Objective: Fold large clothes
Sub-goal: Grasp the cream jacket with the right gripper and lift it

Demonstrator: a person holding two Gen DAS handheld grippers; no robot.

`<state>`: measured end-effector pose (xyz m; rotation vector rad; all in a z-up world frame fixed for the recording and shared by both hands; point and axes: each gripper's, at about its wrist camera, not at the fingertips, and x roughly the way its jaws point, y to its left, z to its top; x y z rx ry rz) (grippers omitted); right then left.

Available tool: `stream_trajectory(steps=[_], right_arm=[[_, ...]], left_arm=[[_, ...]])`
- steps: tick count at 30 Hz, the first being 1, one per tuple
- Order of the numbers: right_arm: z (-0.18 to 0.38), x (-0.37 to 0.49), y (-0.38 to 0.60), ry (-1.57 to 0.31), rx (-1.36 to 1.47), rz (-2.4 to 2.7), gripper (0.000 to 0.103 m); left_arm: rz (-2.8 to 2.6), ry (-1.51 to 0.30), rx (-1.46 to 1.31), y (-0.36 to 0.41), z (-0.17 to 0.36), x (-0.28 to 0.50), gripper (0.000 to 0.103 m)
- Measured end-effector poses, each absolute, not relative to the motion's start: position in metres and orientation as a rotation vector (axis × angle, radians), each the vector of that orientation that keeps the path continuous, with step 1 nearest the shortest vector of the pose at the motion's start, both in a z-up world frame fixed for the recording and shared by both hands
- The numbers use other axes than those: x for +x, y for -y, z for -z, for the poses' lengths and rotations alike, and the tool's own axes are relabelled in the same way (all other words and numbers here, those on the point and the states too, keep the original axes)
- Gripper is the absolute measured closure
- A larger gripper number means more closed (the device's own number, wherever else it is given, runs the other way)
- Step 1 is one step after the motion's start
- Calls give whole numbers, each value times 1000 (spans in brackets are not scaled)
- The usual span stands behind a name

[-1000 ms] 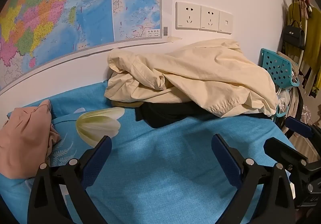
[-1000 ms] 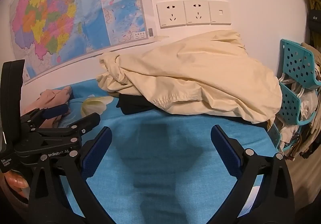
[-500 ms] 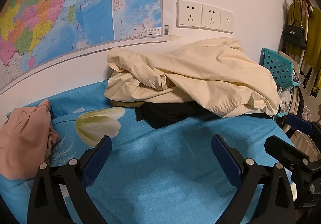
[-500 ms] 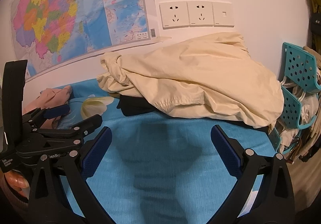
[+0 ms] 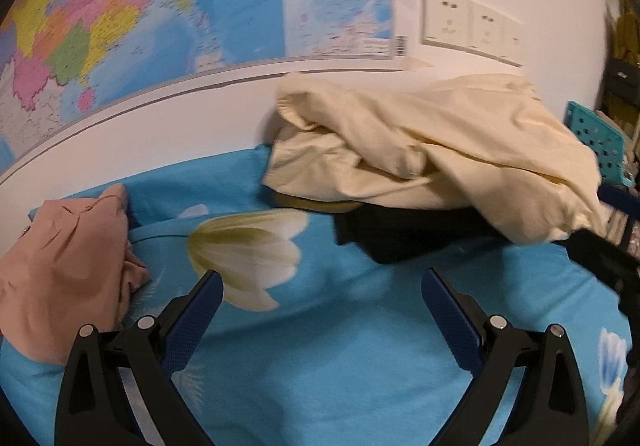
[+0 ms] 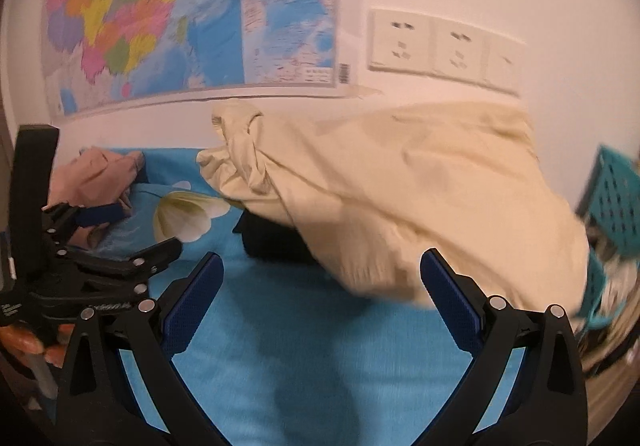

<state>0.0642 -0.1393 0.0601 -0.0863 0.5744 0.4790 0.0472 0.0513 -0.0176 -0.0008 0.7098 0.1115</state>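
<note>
A: Where is the cream garment?

B: Heaped against the wall, below the sockets, lying over a black garment on the blue bedsheet.

A: And the tongs?

B: The left gripper and right gripper are both spread wide, holding nothing, above bare sheet short of the heap.

A: How should the pickup go?

B: I'd take the cream hem nearest the right gripper, pinching one layer only, so the black garment stays behind. The pink garment, far from the heap, can wait.
</note>
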Motion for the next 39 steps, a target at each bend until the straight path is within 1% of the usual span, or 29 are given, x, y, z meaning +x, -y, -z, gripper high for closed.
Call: stream_trajectory(steps=[4,7,9,10,11,12,13,14,15,16,17,20,22,24,25,26,28,30,32,34,35,39], right_arm=[[-64,102,102,-572,-252,-469,6],[-50,130,69,-567,-450,-456,6],[-39,141,56,-582,-528,-453,6],[-35,146,51,-577,-563,-456,11],[-32,148,47,-567,-597,-460,27],[-32,150,46,-566,-613,-445,37],[-36,153,48,-567,-609,-452,54],[-40,155,52,-578,-583,-473,74],[-48,157,59,-587,-546,-492,84],[-57,158,66,-587,-523,-495,97],[-65,156,74,-580,-501,-504,98],[-104,152,108,-508,-390,-498,98],[-128,162,130,-518,-250,-507,98],[-130,168,133,-548,-245,-525,92],[-127,166,126,-541,-290,-517,77],[-123,165,119,-542,-328,-522,54],[-111,160,99,-560,-421,-538,38],[-102,153,84,-554,-489,-549,29],[-94,150,66,-541,-537,-578,16],[-85,149,42,-549,-600,-630,14],[-81,149,34,-538,-635,-631,11],[-56,152,5,-560,-785,-628,11]], left_arm=[[-149,-722,-9,-68,21,58,7],[-172,-736,-20,-80,24,66,7],[-188,-744,-23,-88,27,71,7],[-191,-747,-24,-90,28,72,7],[-198,-753,-25,-93,29,75,7],[-200,-752,-28,-96,29,76,7],[-202,-753,-28,-97,30,76,7],[-206,-755,-28,-100,31,78,7],[-208,-758,-29,-102,31,81,7],[-209,-761,-28,-103,32,82,7],[-208,-764,-27,-104,32,83,7],[-214,-764,-16,-106,33,87,7],[-210,-768,-23,-108,35,90,7],[-204,-773,-30,-107,35,94,7],[-203,-771,-29,-107,36,95,7],[-202,-767,-24,-107,35,97,7],[-203,-760,-17,-107,36,100,7],[-207,-760,-17,-108,37,102,7],[-209,-766,-24,-111,38,104,7],[-213,-772,-27,-113,41,105,7],[-216,-773,-30,-115,42,105,7],[-220,-778,-31,-118,43,106,7]])
